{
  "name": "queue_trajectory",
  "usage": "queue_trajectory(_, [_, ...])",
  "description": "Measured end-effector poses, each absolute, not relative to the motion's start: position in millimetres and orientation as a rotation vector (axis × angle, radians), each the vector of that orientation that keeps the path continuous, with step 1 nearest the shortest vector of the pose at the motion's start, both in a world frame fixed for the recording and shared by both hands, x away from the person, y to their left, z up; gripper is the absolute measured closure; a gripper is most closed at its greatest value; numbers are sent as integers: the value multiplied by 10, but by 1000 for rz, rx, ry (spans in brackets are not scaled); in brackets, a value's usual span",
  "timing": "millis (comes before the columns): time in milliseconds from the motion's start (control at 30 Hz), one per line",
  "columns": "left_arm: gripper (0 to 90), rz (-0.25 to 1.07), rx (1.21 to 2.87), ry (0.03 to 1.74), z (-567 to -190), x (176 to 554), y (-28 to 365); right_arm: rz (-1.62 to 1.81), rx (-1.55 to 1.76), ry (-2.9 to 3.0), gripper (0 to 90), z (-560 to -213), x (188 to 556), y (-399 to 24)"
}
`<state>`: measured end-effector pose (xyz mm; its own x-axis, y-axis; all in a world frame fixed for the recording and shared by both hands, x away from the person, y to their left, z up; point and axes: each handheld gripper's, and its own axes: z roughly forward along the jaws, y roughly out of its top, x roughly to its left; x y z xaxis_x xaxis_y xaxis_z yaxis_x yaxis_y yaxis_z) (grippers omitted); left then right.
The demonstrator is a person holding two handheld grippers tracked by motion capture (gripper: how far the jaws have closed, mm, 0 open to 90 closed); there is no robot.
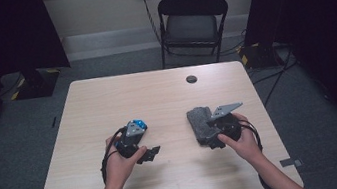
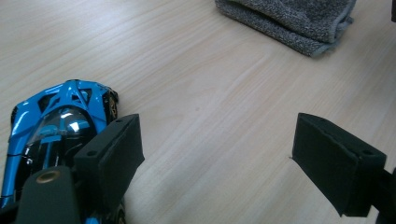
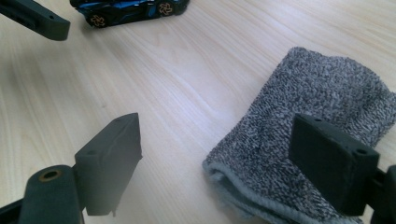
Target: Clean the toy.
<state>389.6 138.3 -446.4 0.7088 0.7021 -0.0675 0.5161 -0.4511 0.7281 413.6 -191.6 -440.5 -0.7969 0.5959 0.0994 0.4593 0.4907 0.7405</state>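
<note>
A blue and black toy car [image 1: 137, 126] stands on the wooden table [image 1: 156, 96], left of middle. In the left gripper view the car [image 2: 51, 126] lies beside and behind the left jaw, outside the gap. My left gripper [image 1: 151, 153] [image 2: 217, 130] is open over bare wood. A folded grey towel [image 1: 200, 124] lies right of middle. My right gripper [image 1: 214, 141] [image 3: 215, 128] is open at the towel's near end. Its right jaw hangs over the towel [image 3: 322, 107] and its left jaw over wood. Nothing is gripped.
A small dark round cap [image 1: 191, 79] sits in the tabletop near the far edge. A black folding chair [image 1: 193, 22] stands beyond the table. Dark curtains hang at both sides. The other gripper's jaw [image 3: 42, 18] and the car [image 3: 130, 9] show at the top of the right gripper view.
</note>
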Motion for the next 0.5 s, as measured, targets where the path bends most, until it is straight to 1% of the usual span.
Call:
queue_trajectory(233, [159,294,2162,904,-4474,3819,1368,1201,883,2571,159,-4314,4084,-1883])
queue_trajectory(500, [159,278,2165,887,-4515,3725,1331,1226,823,2596,163,-4318,3942,-1756])
